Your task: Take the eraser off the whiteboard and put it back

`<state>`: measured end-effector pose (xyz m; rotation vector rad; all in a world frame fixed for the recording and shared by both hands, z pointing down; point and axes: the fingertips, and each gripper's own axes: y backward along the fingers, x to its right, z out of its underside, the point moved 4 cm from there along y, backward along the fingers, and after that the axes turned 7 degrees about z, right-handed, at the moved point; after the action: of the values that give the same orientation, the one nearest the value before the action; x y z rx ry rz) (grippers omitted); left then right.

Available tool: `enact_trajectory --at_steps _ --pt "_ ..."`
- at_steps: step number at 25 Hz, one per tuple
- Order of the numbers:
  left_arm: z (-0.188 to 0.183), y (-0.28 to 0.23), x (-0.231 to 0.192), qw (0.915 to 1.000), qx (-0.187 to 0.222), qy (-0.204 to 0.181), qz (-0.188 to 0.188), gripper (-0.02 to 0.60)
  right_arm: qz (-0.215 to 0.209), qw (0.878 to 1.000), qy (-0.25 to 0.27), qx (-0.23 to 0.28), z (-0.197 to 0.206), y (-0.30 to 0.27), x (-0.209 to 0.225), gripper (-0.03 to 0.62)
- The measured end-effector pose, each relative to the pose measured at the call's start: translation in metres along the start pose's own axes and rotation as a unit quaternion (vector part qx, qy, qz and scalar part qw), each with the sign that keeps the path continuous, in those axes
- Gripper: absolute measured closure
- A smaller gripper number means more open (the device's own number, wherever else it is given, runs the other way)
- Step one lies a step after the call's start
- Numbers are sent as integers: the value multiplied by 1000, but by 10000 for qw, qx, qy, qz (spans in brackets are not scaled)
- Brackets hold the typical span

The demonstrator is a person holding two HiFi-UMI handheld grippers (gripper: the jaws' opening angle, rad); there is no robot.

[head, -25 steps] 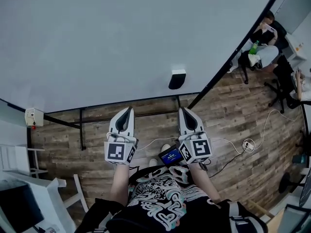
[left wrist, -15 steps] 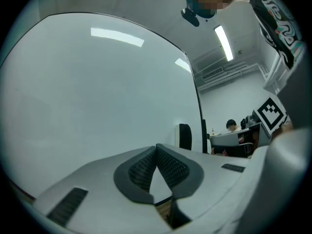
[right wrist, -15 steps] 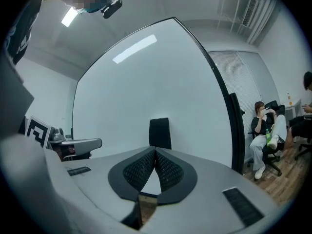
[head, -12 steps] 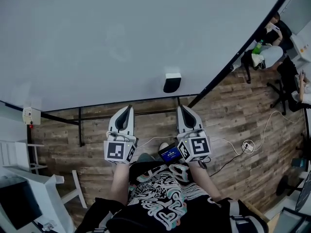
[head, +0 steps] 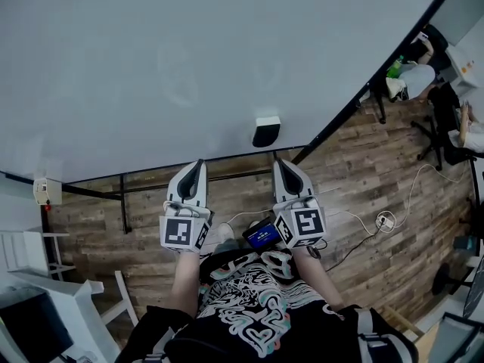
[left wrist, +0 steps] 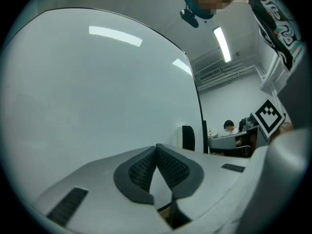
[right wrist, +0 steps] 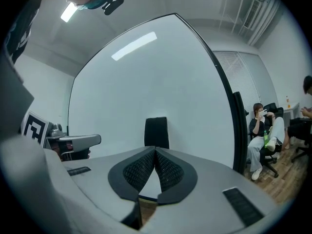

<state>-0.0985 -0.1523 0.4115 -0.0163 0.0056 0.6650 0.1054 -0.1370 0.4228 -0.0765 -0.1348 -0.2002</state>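
A black eraser (head: pixel 265 131) clings to the lower part of the large whiteboard (head: pixel 151 59). In the right gripper view the eraser (right wrist: pixel 156 132) stands straight ahead above the jaws; in the left gripper view the eraser (left wrist: pixel 187 137) shows to the right. My right gripper (head: pixel 278 165) is shut and empty, a short way short of the eraser and just right of it. My left gripper (head: pixel 199 165) is shut and empty too, level with the right one and farther left.
The whiteboard's black frame and legs (head: pixel 125 203) stand on a wood floor (head: pixel 355 172). Cables and a plug (head: pixel 384 221) lie at the right. Seated people (head: pixel 412 70) and office chairs are at the far right. White furniture (head: pixel 45 293) stands at the lower left.
Both grippers have drifted a little toward the whiteboard; the eraser now sits closer to the right gripper's tips. Both stay shut.
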Motion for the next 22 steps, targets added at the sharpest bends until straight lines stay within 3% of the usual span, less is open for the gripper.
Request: enact_trajectory --at_steps 6,22 --pt "1 2 -6 10000 9 17 73 560 113 9999 24 33 -2 -4 -5 575" --pt "0 14 -20 9999 -6 -45 93 559 411 9991 -22 -70 1 -17 -6 466"
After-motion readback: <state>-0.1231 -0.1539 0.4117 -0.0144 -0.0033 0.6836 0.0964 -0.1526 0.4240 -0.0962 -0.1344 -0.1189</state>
